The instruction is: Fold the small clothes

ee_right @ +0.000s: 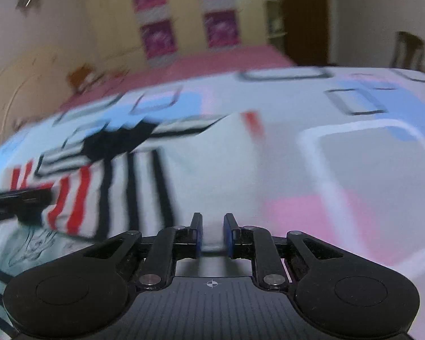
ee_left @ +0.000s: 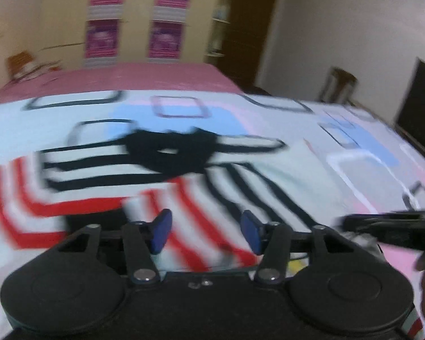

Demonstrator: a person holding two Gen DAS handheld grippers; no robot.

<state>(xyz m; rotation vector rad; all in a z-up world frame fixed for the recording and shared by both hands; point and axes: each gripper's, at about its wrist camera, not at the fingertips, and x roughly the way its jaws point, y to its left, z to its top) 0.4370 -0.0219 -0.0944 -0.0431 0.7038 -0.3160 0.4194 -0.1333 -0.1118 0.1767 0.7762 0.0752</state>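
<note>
A small white shirt (ee_left: 144,187) with black and red stripes and a black collar lies spread on the bed; it also shows in the right wrist view (ee_right: 104,175). My left gripper (ee_left: 205,231) is open just above the shirt's red-striped lower part, with nothing between its blue pads. My right gripper (ee_right: 214,235) hovers at the shirt's right edge, jaws a narrow gap apart with white cloth seen between them; whether it pinches the cloth is unclear. Each gripper shows at the side of the other's view: the right one (ee_left: 388,226), the left one (ee_right: 17,201). Both views are motion-blurred.
The bed sheet (ee_left: 354,147) is white with pink and blue blocks and dark squares. A pink cover (ee_left: 127,79) lies at the far end. A wardrobe (ee_left: 136,17) stands behind, a chair (ee_left: 340,85) and a dark screen (ee_left: 419,107) at right.
</note>
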